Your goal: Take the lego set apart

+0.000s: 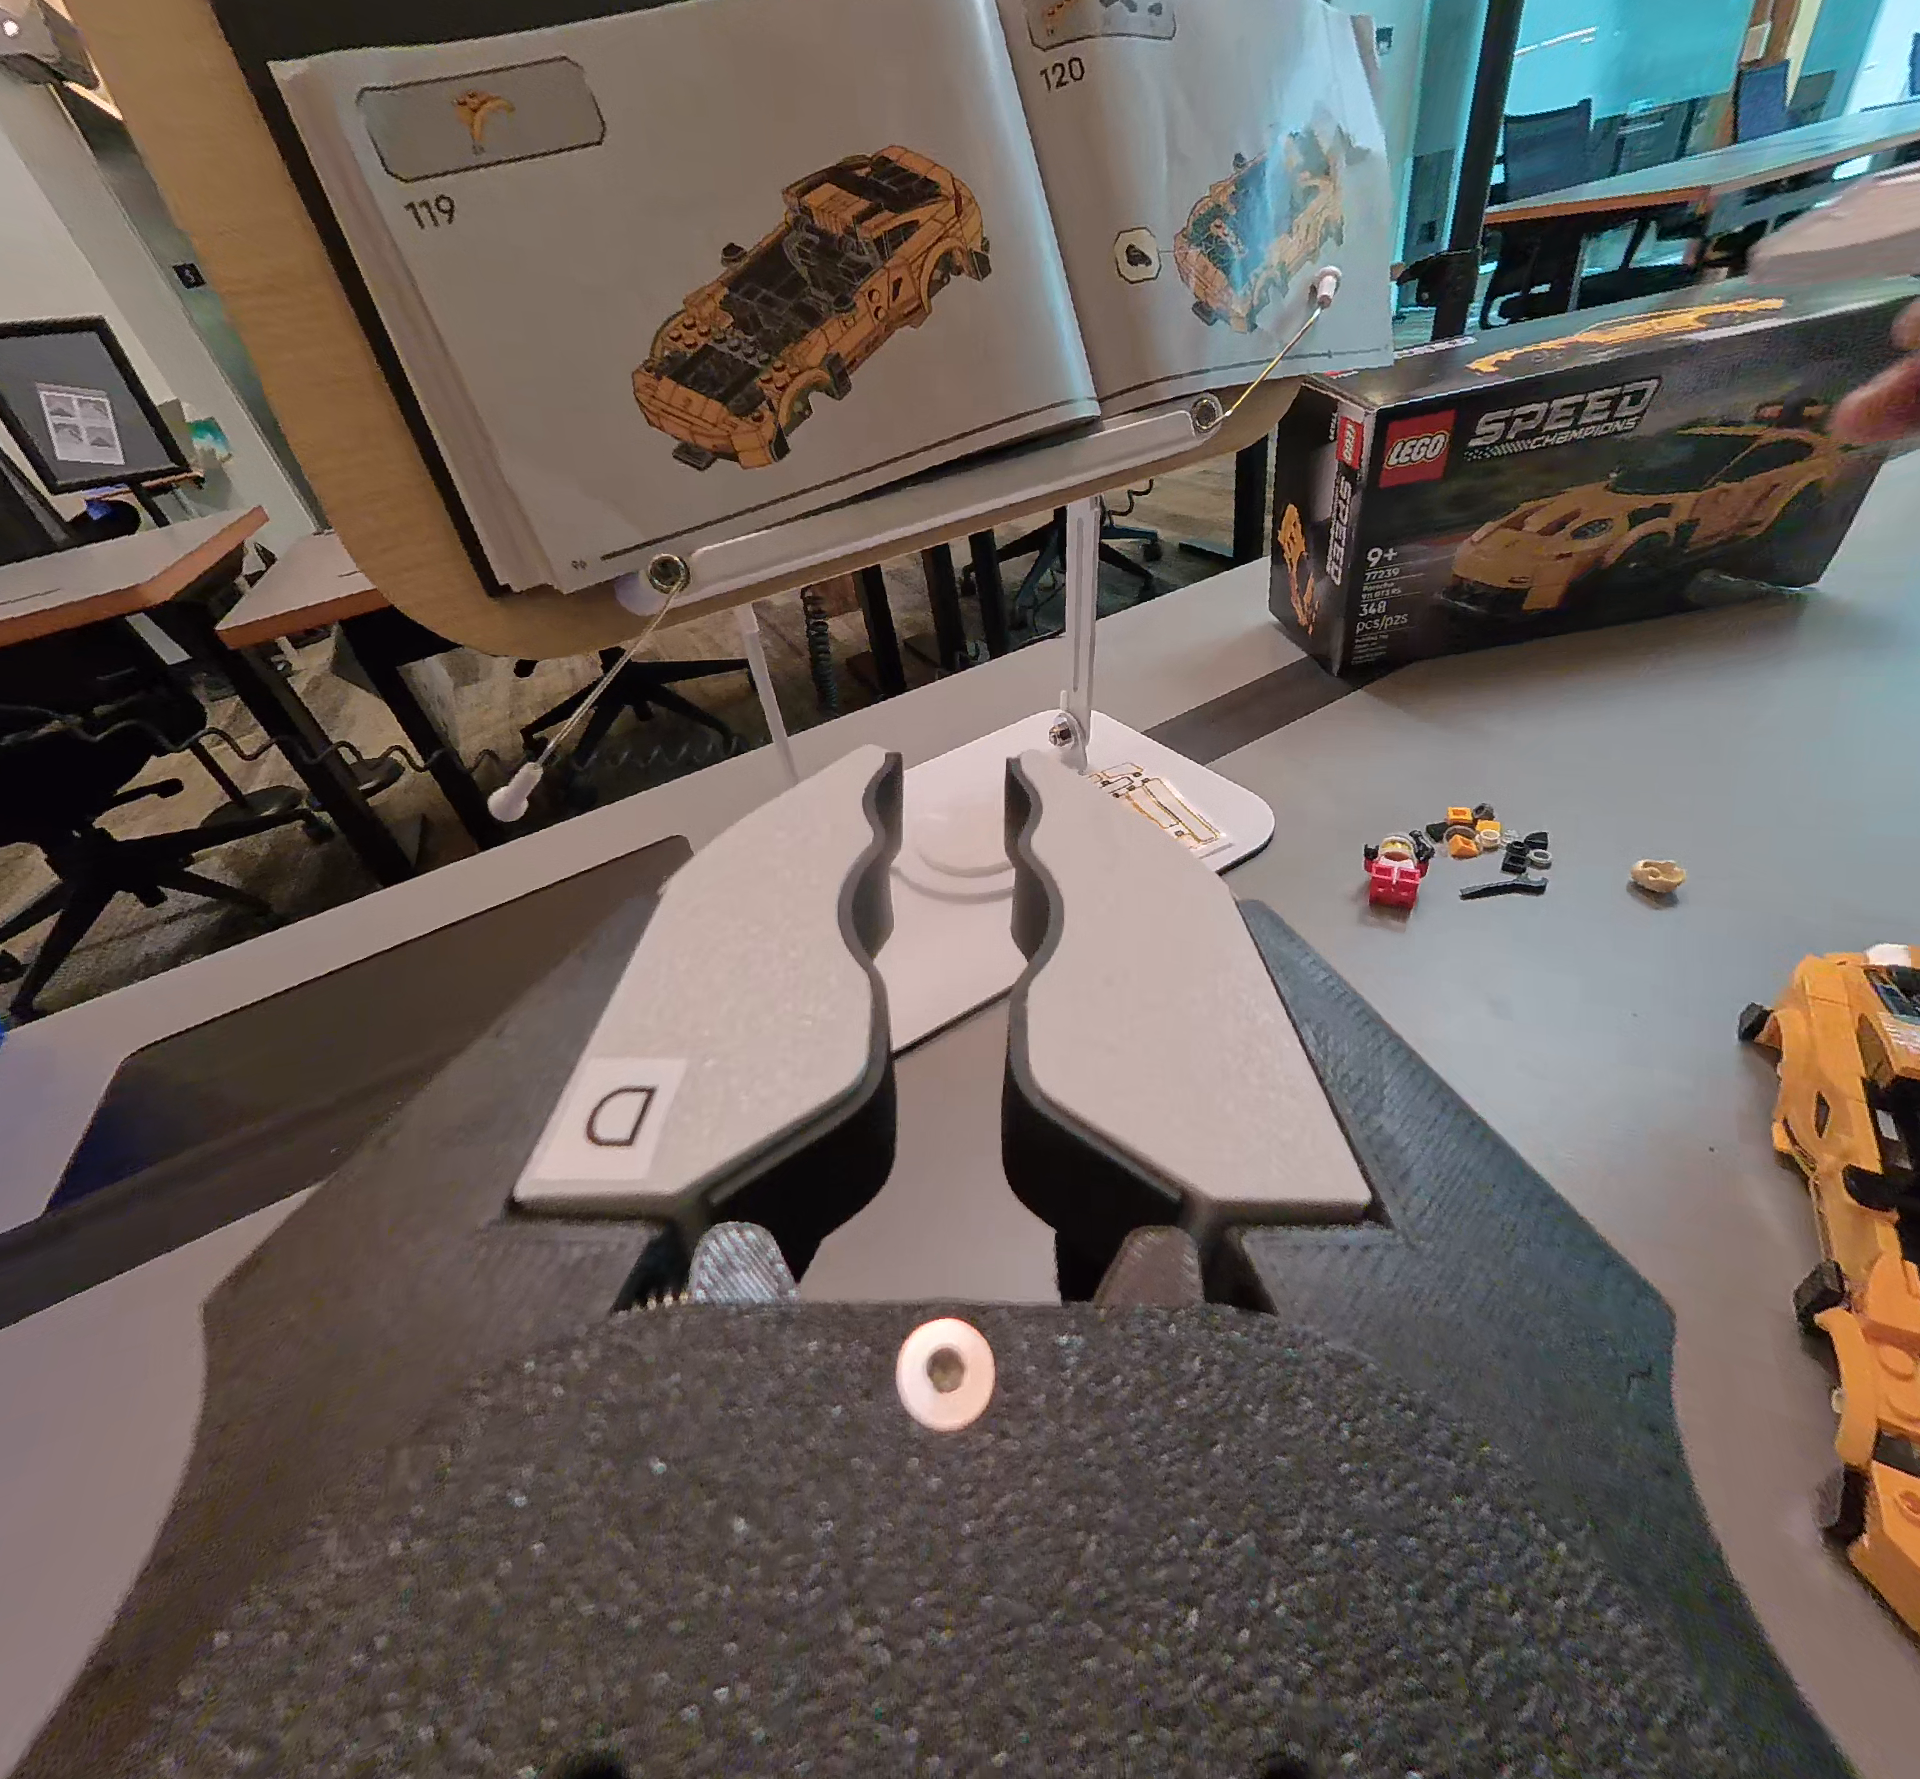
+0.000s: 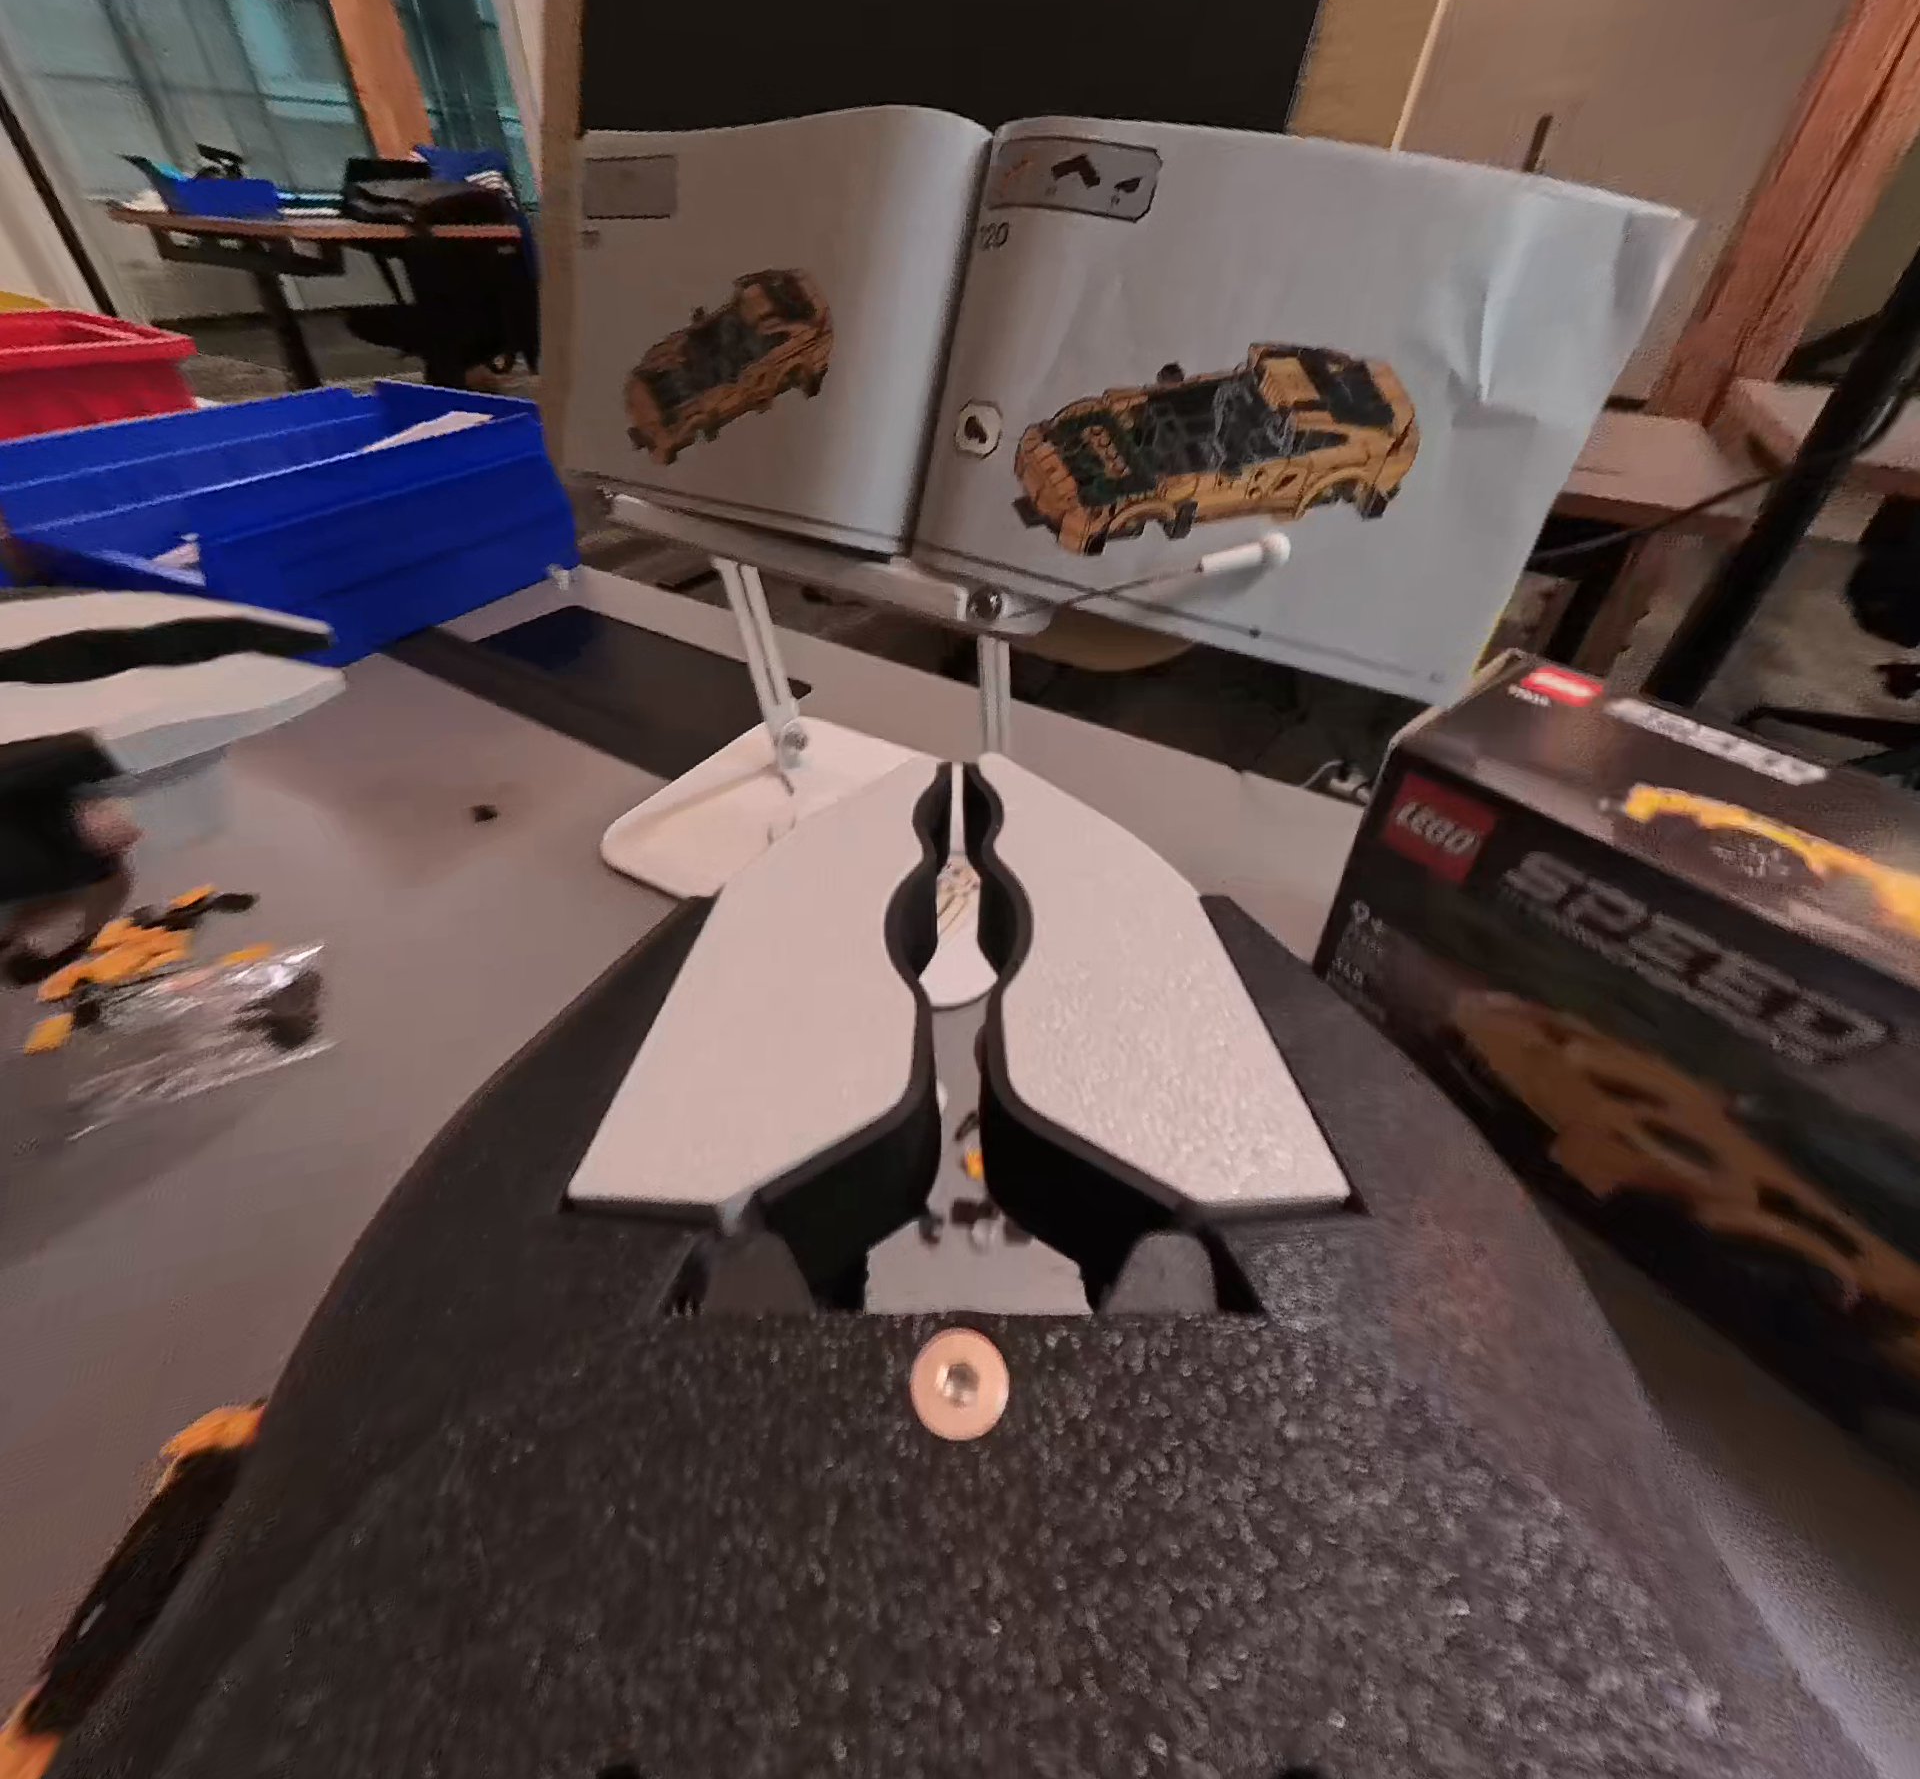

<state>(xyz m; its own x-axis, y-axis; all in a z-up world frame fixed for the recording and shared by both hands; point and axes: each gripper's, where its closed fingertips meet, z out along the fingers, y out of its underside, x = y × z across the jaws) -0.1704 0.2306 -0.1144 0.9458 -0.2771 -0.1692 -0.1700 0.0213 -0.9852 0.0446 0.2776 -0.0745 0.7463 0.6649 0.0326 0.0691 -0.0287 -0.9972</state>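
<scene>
The yellow lego car [image 1: 1860, 1262] lies on the grey table at the right edge of the left wrist view, and a blurred part of it shows in the right wrist view [image 2: 208, 1449] at the lower left. My left gripper [image 1: 954, 779] is open and empty, held above the table in front of the book stand, well left of the car. My right gripper [image 2: 956, 773] is shut with nothing seen between its fingertips, and it points at the stand. Loose small pieces [image 1: 1486, 846], a red minifigure [image 1: 1392, 872] and a tan piece [image 1: 1657, 875] lie beyond the car.
An open instruction book [image 1: 727, 275] rests on a white stand [image 1: 1226, 825]. The set's box [image 1: 1579, 482] stands at the back right. Blue bins [image 2: 312, 482] and a red bin [image 2: 83, 368] are at the left. A clear bag with pieces [image 2: 177, 981] lies on the table. My hands' fingertips stand some 25 centimetres from each other. The left gripper is farther from the tan piece [image 1: 1657, 875], some 30 centimetres, than the right, some 20 centimetres. The red minifigure [image 1: 1392, 872] is about equally far from each gripper, around 20 centimetres.
</scene>
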